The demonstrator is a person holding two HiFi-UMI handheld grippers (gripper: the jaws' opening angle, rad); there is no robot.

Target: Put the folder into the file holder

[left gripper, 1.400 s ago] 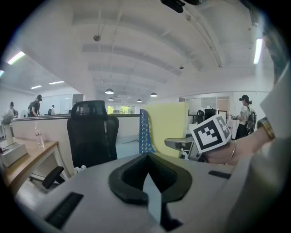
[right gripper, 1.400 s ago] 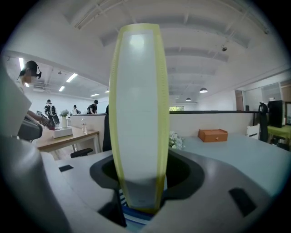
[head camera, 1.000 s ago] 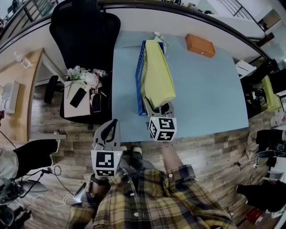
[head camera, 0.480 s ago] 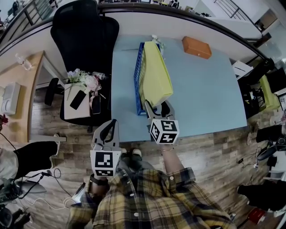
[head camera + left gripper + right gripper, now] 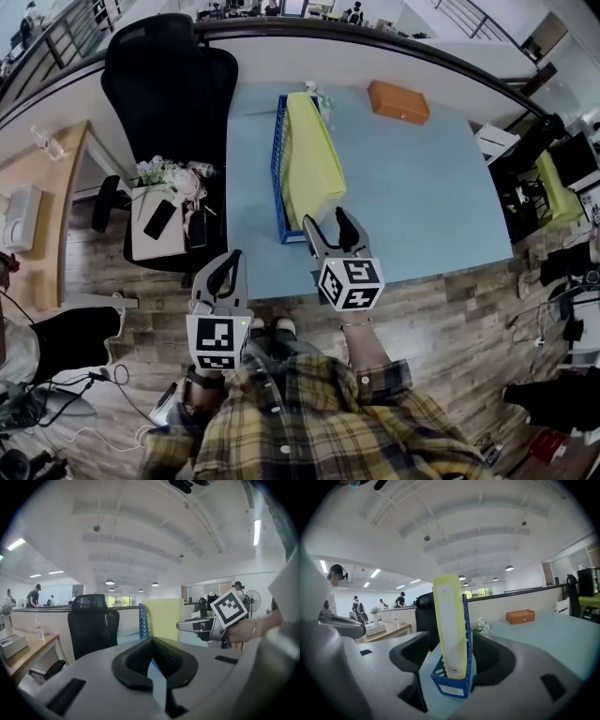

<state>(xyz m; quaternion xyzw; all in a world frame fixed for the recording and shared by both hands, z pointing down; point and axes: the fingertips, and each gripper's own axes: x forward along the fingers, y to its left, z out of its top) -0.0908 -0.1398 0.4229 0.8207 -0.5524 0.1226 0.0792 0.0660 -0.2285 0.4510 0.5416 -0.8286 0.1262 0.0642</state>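
On the tabletop (image 5: 422, 187), the folder (image 5: 309, 159) now stands in the file holder (image 5: 277, 173). The right claw (image 5: 327, 221) has spread and backed off from it, and the left claw (image 5: 228, 259) is pressed together.

We saw a pale blue table (image 5: 422, 187) on a wood-plank floor (image 5: 450, 319), with a black chair (image 5: 169, 75) at its far left corner and a low white partition (image 5: 253, 56) curving behind it. An orange box (image 5: 398, 101) lay near the table's far edge. Left of the table stood a small stand (image 5: 150, 239) bearing flowers (image 5: 159, 171) and phones (image 5: 161, 218), and farther left a wooden desk (image 5: 47, 178). Overhead ran a white ribbed ceiling (image 5: 140, 531) with round lamps (image 5: 110, 581) lit, and bright windows (image 5: 123, 601) showed at the far end.
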